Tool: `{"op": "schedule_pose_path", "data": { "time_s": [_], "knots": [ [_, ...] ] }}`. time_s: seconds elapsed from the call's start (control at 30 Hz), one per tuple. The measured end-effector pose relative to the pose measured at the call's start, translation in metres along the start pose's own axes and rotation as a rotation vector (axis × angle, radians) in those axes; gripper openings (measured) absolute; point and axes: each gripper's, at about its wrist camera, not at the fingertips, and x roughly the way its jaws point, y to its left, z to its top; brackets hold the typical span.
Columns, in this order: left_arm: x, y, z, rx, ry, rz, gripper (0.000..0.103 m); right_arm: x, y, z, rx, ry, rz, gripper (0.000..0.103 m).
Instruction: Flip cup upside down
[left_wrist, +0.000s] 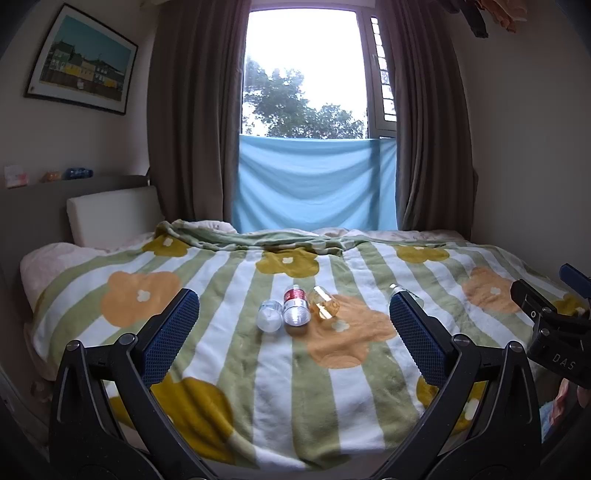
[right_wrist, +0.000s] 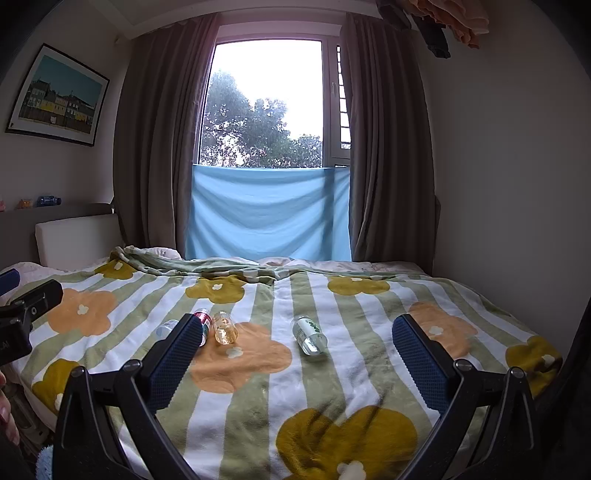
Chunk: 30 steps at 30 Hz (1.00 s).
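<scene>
Both grippers hover over the blanket (right_wrist: 332, 387), empty. Left gripper (left_wrist: 294, 321) spread wide; right gripper (right_wrist: 297, 347) too. Four cups lie on their sides mid-blanket: amber cup (right_wrist: 225, 328) touching the red-label cup (left_wrist: 295, 305), clear cup (left_wrist: 269, 314) beside that, green-print cup (right_wrist: 309, 335) apart, right of amber.

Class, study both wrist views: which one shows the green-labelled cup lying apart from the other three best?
The right wrist view: the green-labelled cup lies whole and unobstructed on the blanket. In the left wrist view only its top peeks out behind the left gripper finger.
</scene>
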Motion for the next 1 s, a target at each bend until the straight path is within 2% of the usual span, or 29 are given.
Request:
{"op": "schedule_pose_path", "data": {
  "time_s": [1.0],
  "knots": [
    [0.006,-0.012,-0.006,-0.008,0.013,-0.010,0.103,0.003,0.001,0.001,-0.005,-0.002,0.001,0.103]
  ]
}}
